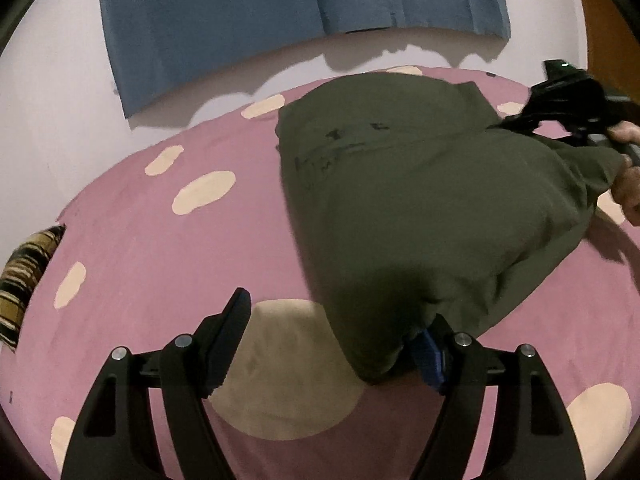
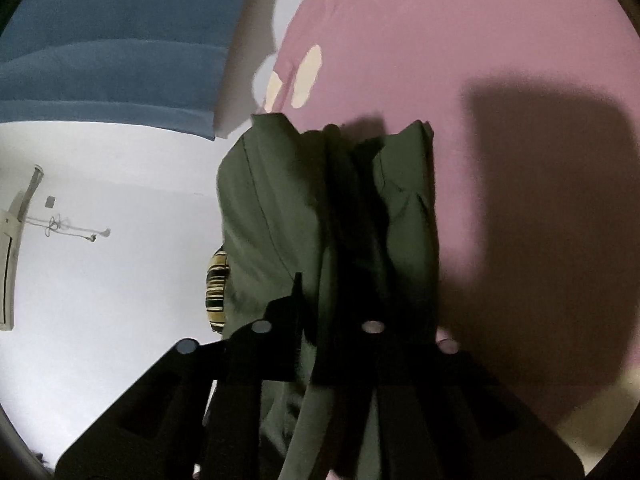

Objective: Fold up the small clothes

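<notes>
A dark olive-green garment [image 1: 420,208] lies partly lifted over a pink bedsheet with cream dots [image 1: 168,248]. My left gripper [image 1: 340,320] is open; a bottom corner of the garment drapes over its right finger [image 1: 430,356], and its left finger [image 1: 228,336] is bare. My right gripper [image 1: 560,108] shows at the far right of the left wrist view, pinching the garment's far edge and holding it up. In the right wrist view my right gripper [image 2: 320,300] is shut on bunched green cloth [image 2: 280,208] that hangs in front of it.
A blue curtain [image 1: 280,4] hangs on the white wall behind the bed. A striped yellow-black cloth [image 1: 24,276] lies at the bed's left edge, also seen in the right wrist view [image 2: 216,292]. A hand [image 1: 628,184] holds the right gripper.
</notes>
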### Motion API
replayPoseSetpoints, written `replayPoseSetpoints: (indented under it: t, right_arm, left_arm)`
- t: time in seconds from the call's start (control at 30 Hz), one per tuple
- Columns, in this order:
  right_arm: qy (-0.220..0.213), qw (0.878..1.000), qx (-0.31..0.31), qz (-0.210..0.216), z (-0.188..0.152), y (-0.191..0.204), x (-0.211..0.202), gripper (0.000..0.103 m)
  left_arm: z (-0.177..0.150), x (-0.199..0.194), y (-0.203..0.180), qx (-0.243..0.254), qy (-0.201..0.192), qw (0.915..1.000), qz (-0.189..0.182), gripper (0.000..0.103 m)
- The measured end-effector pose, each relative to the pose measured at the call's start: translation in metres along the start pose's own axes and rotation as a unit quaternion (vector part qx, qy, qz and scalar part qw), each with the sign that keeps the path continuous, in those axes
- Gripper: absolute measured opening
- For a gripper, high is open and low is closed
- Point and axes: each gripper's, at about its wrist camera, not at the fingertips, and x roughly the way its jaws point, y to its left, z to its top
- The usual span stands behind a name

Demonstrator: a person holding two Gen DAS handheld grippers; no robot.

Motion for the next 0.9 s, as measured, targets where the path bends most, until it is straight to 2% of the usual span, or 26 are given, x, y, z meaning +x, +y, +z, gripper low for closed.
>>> replayPoseSetpoints:
  t: [0.03,0.07,0.1,0.2,0.37,0.4,0.43,0.47,0.5,0.57,0.7,0.8,0.9]
  right_arm:
    - [-0.001,1.0,-0.007,-0.001,-0.005,0.004,-0.002,0.032]
    - [-0.005,1.0,-0.017,0.001,-0.012,0.011,-0.009,0.047]
    - [-0.01,1.0,-0.022,0.005,-0.019,0.014,-0.012,0.057]
    - [-0.013,0.999,-0.037,0.003,-0.043,0.024,-0.024,0.064]
    - [0.009,0.998,-0.059,-0.019,-0.074,0.029,-0.022,0.064]
    - [0.009,0.997,-0.069,-0.031,-0.077,0.034,-0.02,0.053]
    - [0.004,0.995,-0.086,-0.058,-0.079,0.039,-0.017,0.037]
    - [0.003,0.992,-0.095,-0.078,-0.079,0.042,-0.016,0.015]
    - [0.002,0.991,-0.1,-0.092,-0.08,0.044,-0.015,0.014]
    - [-0.013,0.99,-0.106,-0.092,-0.082,0.048,-0.022,0.011]
    - [-0.046,0.989,-0.106,-0.095,-0.091,0.044,-0.041,0.009]
    - [-0.036,0.99,-0.075,-0.113,-0.095,0.008,-0.035,0.008]
    - [-0.038,0.995,-0.051,-0.083,-0.1,-0.019,-0.035,0.008]
  left_arm:
    - [0.0,0.001,0.0,-0.001,0.003,1.0,0.0,0.074]
    - [0.001,0.003,0.0,-0.001,0.007,1.0,-0.001,0.074]
    - [0.001,0.003,-0.001,0.0,0.01,0.9999,-0.002,0.074]
    - [0.001,0.005,-0.002,-0.006,0.023,0.9997,-0.007,0.074]
    - [-0.002,0.003,0.001,-0.028,0.033,0.9988,-0.025,0.074]
    - [-0.002,0.003,0.002,-0.029,0.033,0.9987,-0.026,0.074]
    - [-0.002,0.002,0.001,-0.03,0.034,0.9986,-0.026,0.074]
    - [-0.002,0.001,0.001,-0.032,0.034,0.9986,-0.025,0.074]
    - [-0.003,0.001,0.002,-0.035,0.034,0.9985,-0.025,0.074]
    - [-0.003,0.002,0.005,-0.046,0.037,0.9978,-0.031,0.076]
    - [-0.005,0.009,0.012,-0.077,0.057,0.9932,-0.066,0.081]
    - [-0.006,0.014,0.011,-0.08,0.07,0.9908,-0.084,0.081]
    - [-0.008,0.016,0.013,-0.087,0.076,0.989,-0.093,0.082]
